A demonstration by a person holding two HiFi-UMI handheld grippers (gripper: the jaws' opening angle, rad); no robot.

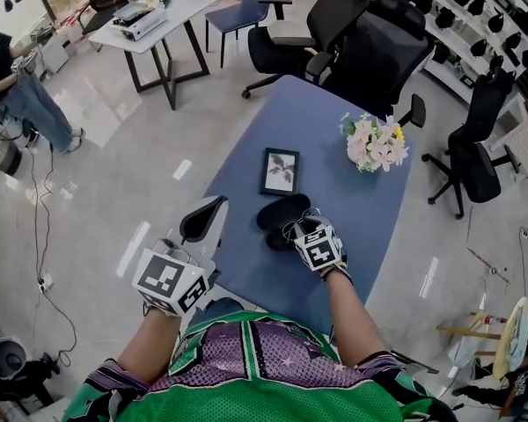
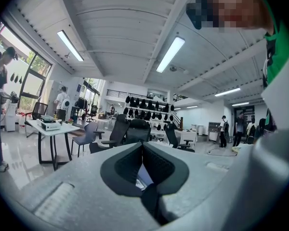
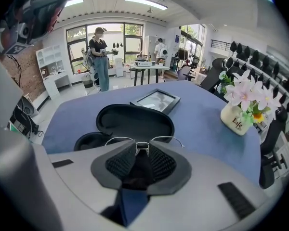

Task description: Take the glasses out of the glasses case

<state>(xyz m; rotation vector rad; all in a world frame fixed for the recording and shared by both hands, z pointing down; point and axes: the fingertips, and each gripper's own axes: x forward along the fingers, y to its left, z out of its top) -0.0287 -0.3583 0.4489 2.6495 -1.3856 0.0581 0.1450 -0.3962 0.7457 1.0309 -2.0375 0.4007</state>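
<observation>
The black glasses case (image 3: 135, 121) lies open on the blue table (image 1: 334, 200), both halves showing their dark lining. In the head view the case (image 1: 282, 211) sits near the table's middle, just ahead of my right gripper (image 1: 292, 232). Thin wire-rimmed glasses (image 3: 116, 139) stand at the case's near rim, and my right gripper (image 3: 142, 149) is shut on their bridge, rims spreading to both sides. My left gripper (image 1: 202, 221) hovers by the table's left edge, apart from the case. Its jaws point level into the room, and the left gripper (image 2: 142, 150) is shut on nothing.
A framed picture (image 1: 280, 170) lies beyond the case. A white vase of flowers (image 1: 374, 143) stands at the table's far right. Black office chairs (image 1: 352, 42) crowd the table's far end, and a white table (image 1: 154, 16) stands far left.
</observation>
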